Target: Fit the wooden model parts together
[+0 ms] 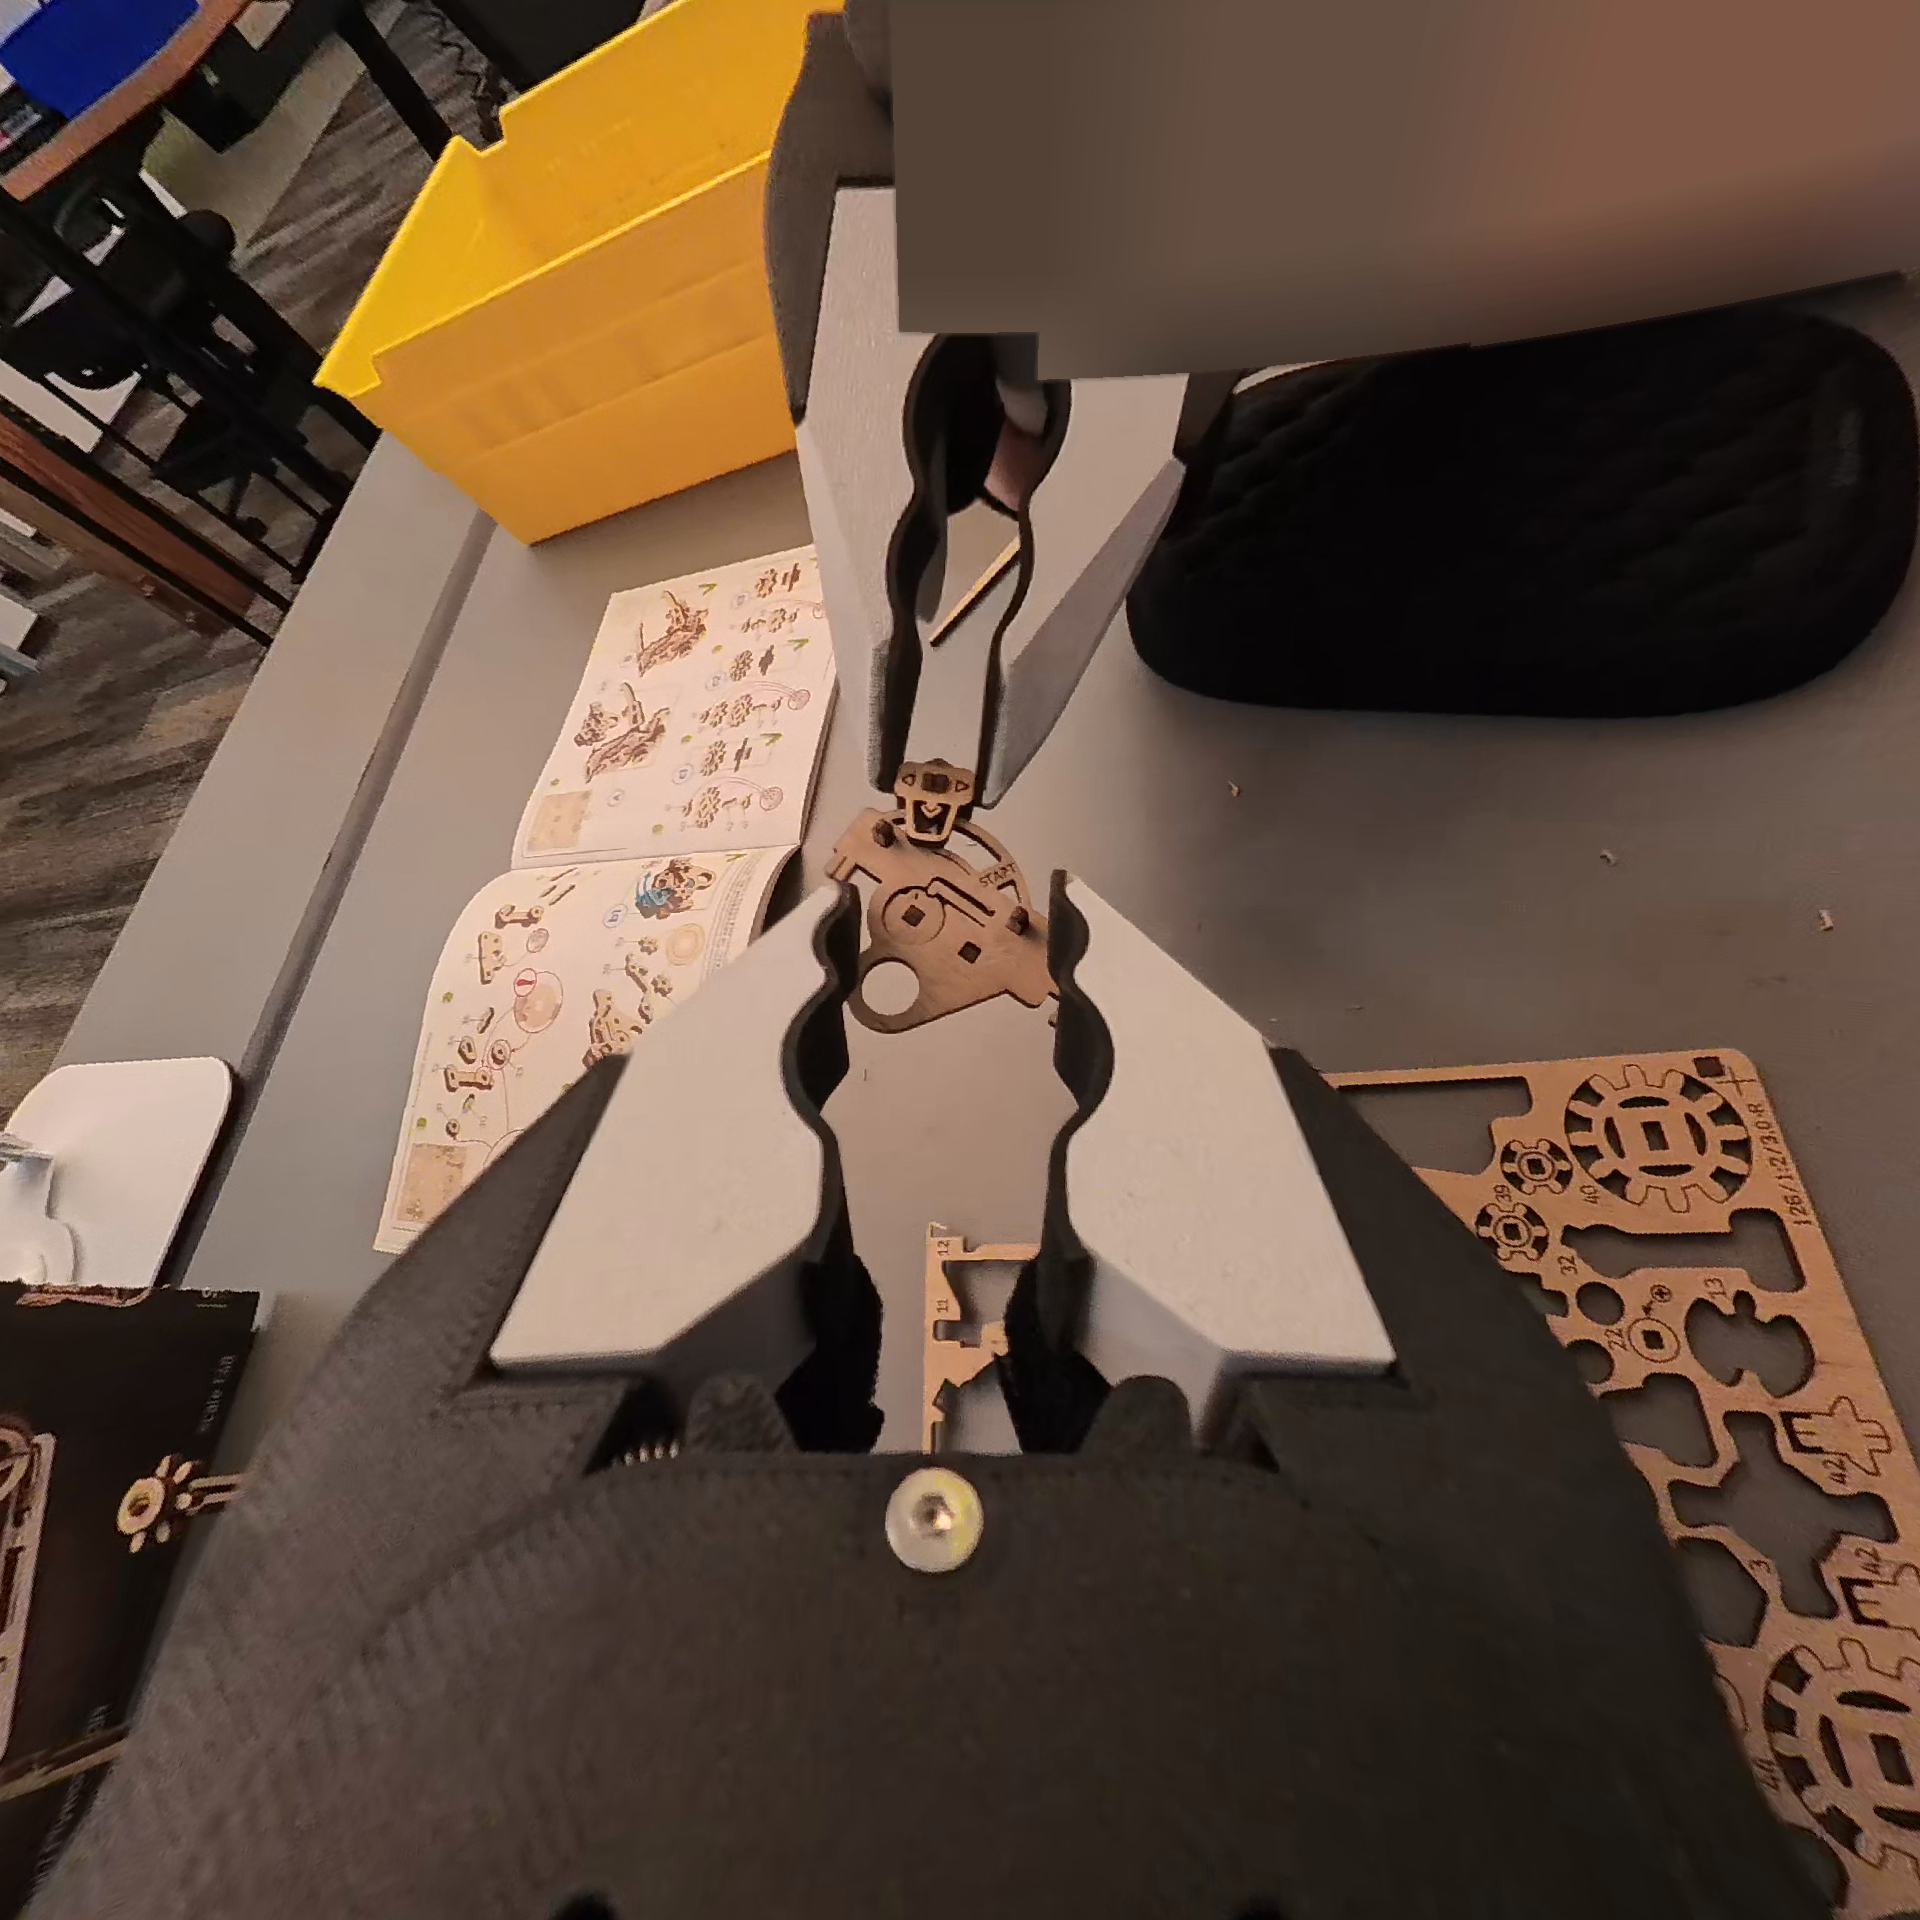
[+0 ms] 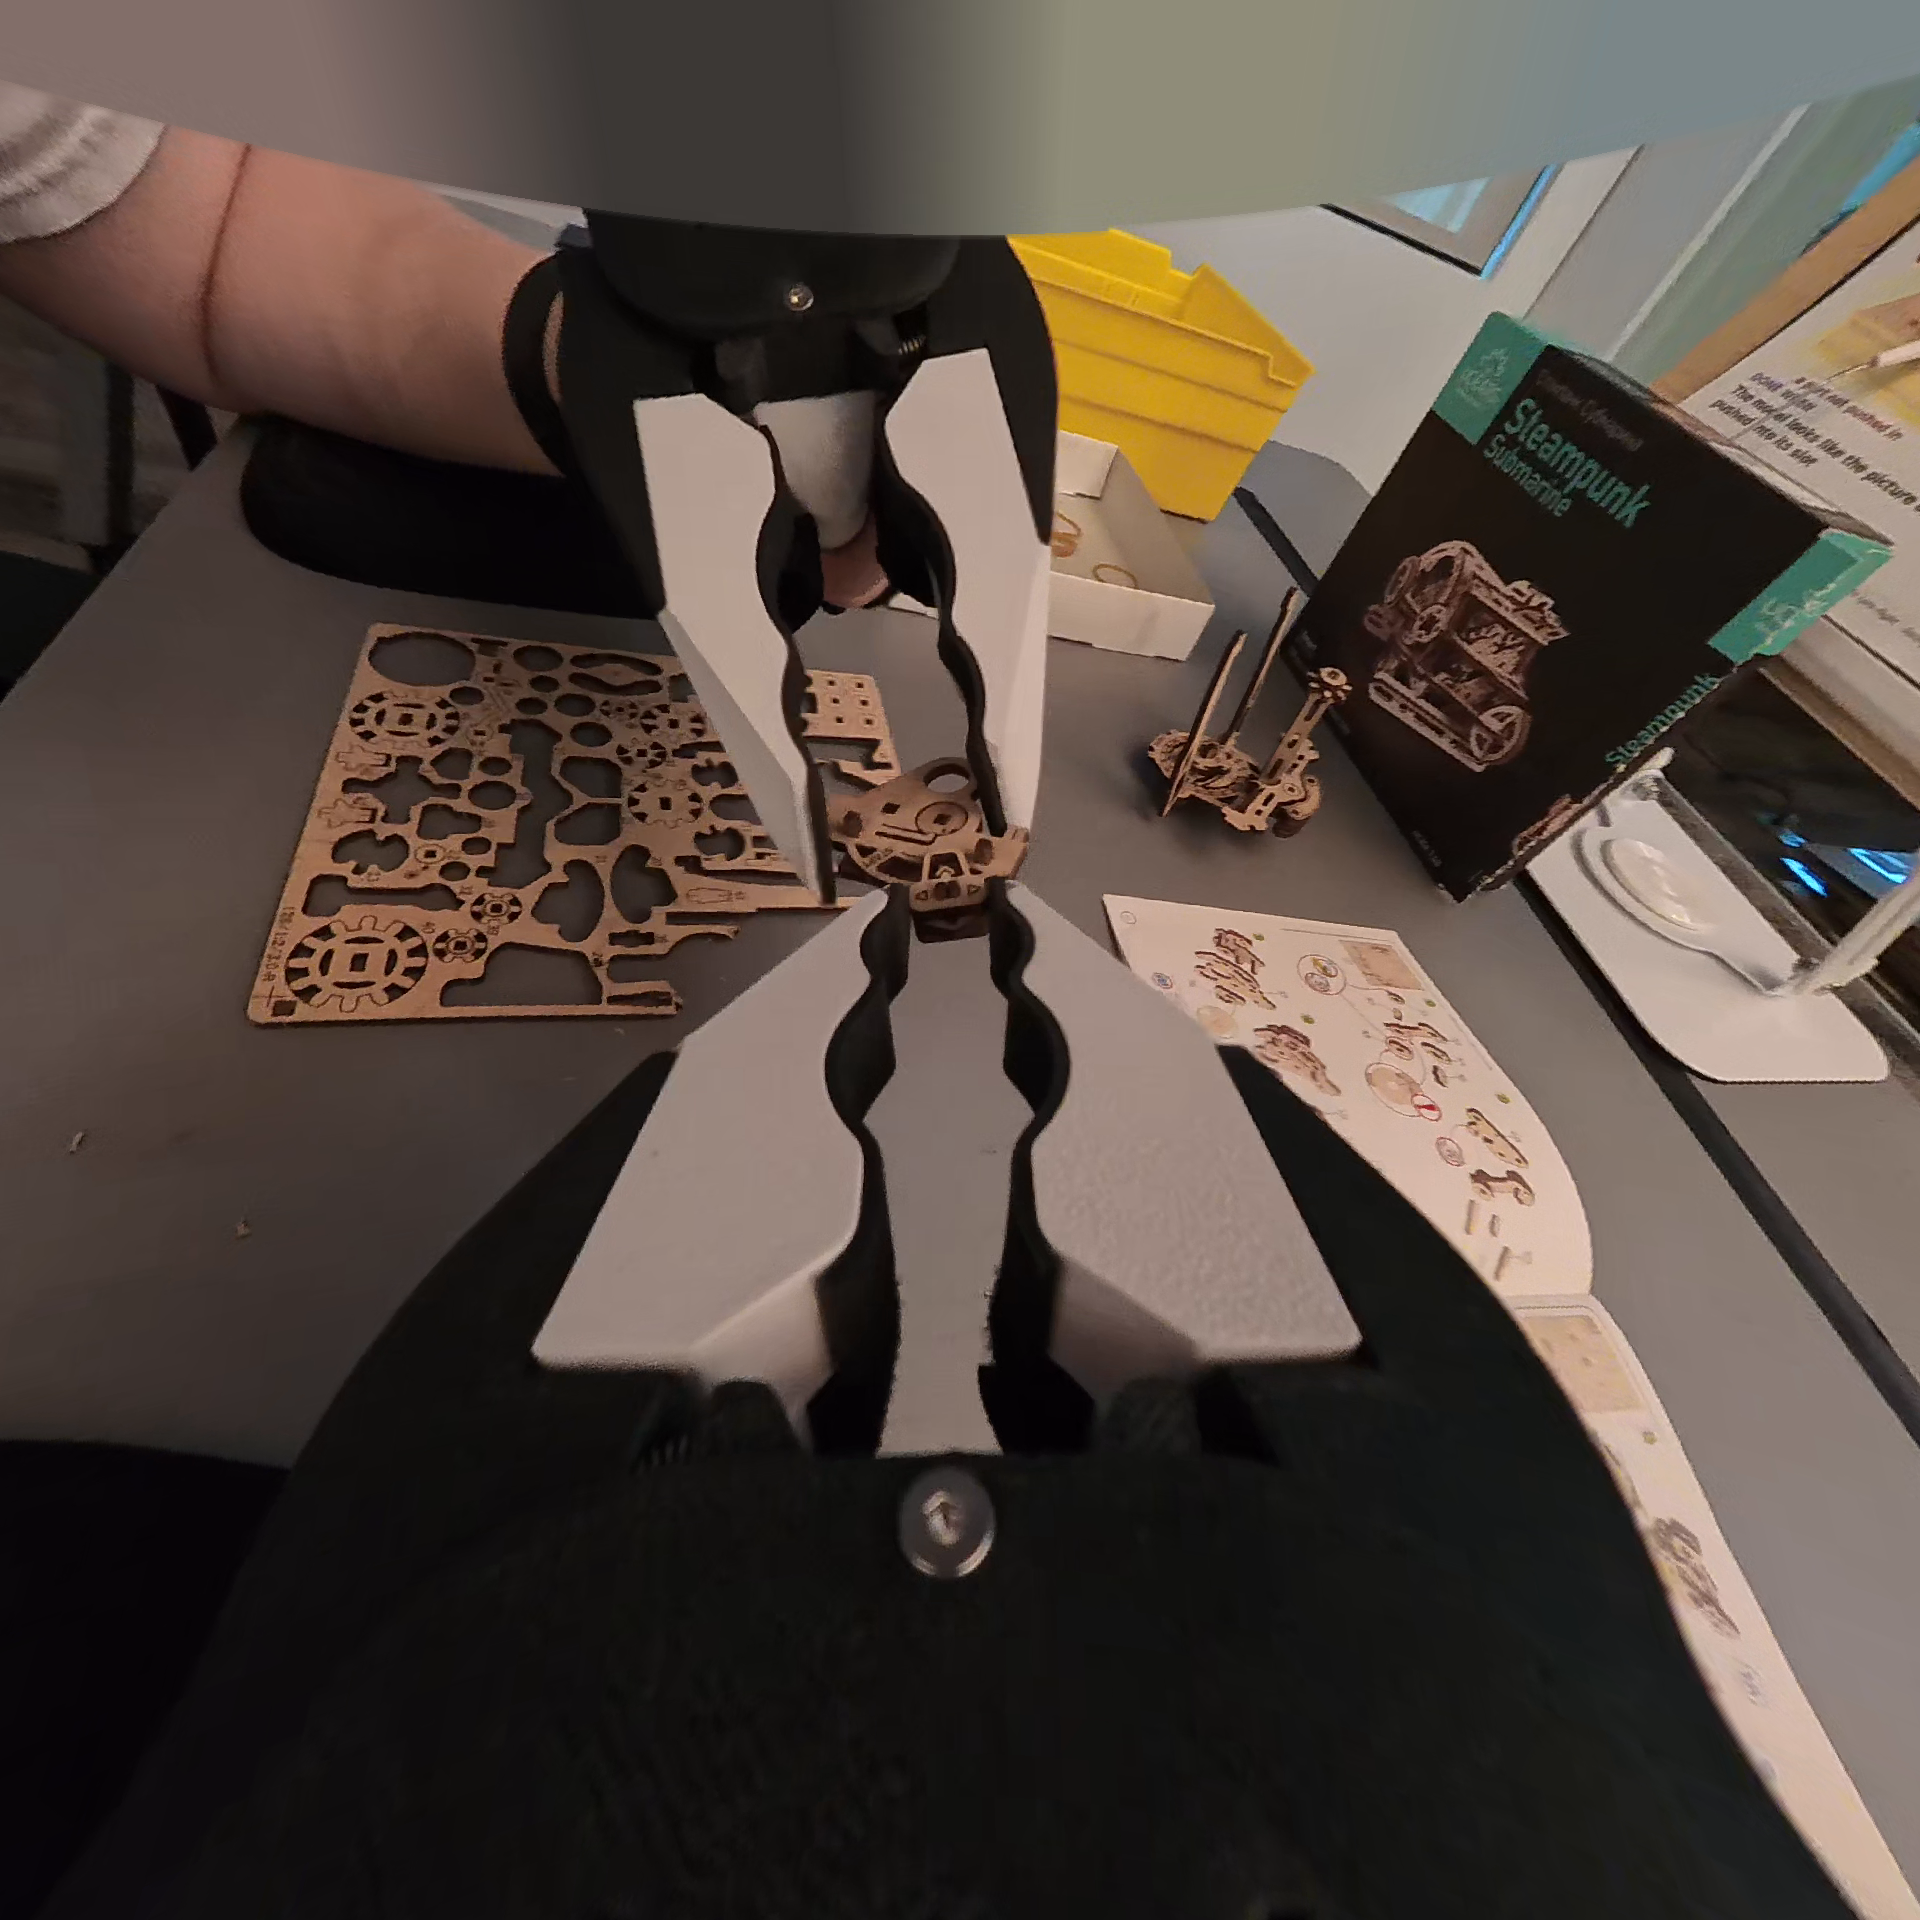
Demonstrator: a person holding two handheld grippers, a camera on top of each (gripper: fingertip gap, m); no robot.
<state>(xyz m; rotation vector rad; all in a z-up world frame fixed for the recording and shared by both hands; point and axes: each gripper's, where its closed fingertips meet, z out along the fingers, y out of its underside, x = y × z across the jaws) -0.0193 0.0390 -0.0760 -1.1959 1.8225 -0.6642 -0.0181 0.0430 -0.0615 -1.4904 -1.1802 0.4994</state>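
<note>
**Two grippers meet on a flat wooden plate above the grey desk**

The flat wooden plate (image 1: 940, 951) is held in the air between the two grippers, over the middle of the desk (image 1: 1455, 883). In the left wrist view its face is turned up toward the camera and its long axis runs from the near left gripper to the far right one. The left gripper (image 1: 951, 961) is clamped on the plate's two side edges. A small wooden piece (image 1: 932, 795) stands at the far end of the plate, and the right gripper (image 1: 932, 774) is closed on it from the opposite side.

The desk is a plain grey surface with a few wood crumbs on it. A punched-out wooden sheet (image 2: 499, 821) lies flat beside the grippers, and an open instruction booklet (image 1: 644, 831) lies on the other side. Further off stand a half-built wooden model (image 2: 1236, 769), a dark product box (image 2: 1579, 613), a yellow bin (image 1: 582, 343) and a small white box (image 2: 1122, 582). A dark chair back (image 1: 1538, 520) is behind the desk edge.
</note>
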